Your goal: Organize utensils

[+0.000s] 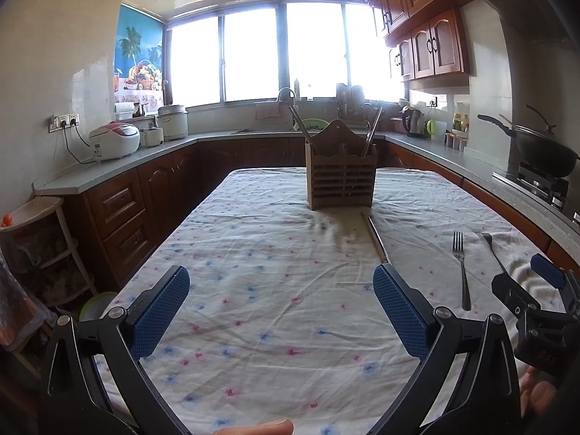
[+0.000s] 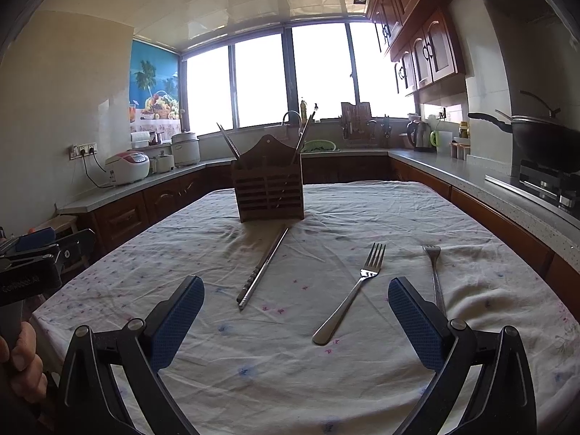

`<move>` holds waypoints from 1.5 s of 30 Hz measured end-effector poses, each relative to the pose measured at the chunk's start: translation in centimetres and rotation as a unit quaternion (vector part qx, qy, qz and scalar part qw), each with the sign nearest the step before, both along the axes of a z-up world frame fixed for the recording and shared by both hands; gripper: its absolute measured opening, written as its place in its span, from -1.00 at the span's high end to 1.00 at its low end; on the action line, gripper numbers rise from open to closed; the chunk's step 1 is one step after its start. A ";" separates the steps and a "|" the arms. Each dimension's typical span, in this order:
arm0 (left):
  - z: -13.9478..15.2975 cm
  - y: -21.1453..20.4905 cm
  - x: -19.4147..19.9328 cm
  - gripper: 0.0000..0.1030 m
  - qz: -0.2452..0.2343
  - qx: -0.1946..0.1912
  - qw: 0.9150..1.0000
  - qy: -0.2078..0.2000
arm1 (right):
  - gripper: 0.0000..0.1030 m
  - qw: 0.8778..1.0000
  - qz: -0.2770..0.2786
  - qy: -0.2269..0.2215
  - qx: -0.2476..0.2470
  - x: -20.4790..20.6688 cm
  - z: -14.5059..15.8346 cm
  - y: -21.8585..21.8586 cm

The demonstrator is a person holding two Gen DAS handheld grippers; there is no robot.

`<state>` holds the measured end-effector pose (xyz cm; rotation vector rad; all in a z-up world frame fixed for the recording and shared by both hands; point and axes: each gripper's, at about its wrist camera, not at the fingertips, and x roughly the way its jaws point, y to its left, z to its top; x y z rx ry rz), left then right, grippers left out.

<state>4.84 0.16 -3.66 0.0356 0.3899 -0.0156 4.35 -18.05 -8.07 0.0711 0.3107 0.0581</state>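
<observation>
- Hovering over the cloth-covered table (image 2: 417, 210): right gripper (image 2: 295, 317), jaws spread wide, nothing between them; left gripper (image 1: 281, 302), likewise spread and empty, over bare cloth.
- Wooden utensil holder (image 2: 268, 195): upright at the table's far middle, sticks already leaning out of both top corners.
- Chopsticks (image 2: 262, 268): one pair, flat on the cloth, running from just before the holder toward the right gripper.
- Near fork (image 2: 349, 290): flat, tines toward the holder, handle between the right gripper's fingers in view.
- Far fork (image 2: 435, 275): flat, well right of the first, partly hidden by the right finger.
- Risk, judged: thin metal lying flat on loose, wrinkled cloth may slip from the pads, or the pads may pinch fabric and drag it.
- Risk, judged: a hard insertion could tip the holder, which stands free.
- Room: open cloth around all pieces; counters and a wok (image 1: 543, 152) flank the right edge; the two grippers sit near each other.
</observation>
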 end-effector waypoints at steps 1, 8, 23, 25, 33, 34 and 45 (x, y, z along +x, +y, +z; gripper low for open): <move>0.0 0.0 0.0 -1.00 0.000 0.000 1.000 0.000 | -0.99 1.000 0.001 0.000 0.000 0.0 0.0 0.0; 0.1 0.1 -0.1 -1.00 0.001 -0.002 1.000 -0.001 | -0.99 1.000 0.001 -0.004 -0.002 -0.1 0.2 0.0; 0.5 -0.1 -0.6 -1.00 -0.004 0.006 1.000 -0.009 | -0.99 1.000 0.004 -0.017 0.002 -0.5 0.7 -0.1; 0.5 -0.1 -0.6 -1.00 -0.004 0.005 1.000 -0.009 | -0.99 1.000 0.005 -0.018 0.002 -0.5 0.8 -0.1; 0.5 -0.1 -0.5 -1.00 -0.005 0.001 1.000 -0.006 | -0.99 1.000 0.004 -0.018 0.003 -0.6 0.8 0.0; 0.5 -0.1 -0.5 -1.00 -0.005 0.001 1.000 -0.007 | -0.99 1.000 0.005 -0.018 0.004 -0.6 0.9 0.0; 0.6 -0.3 -0.4 -1.00 -0.007 0.001 1.000 -0.008 | -0.99 1.000 0.009 -0.019 0.003 -0.6 1.1 0.2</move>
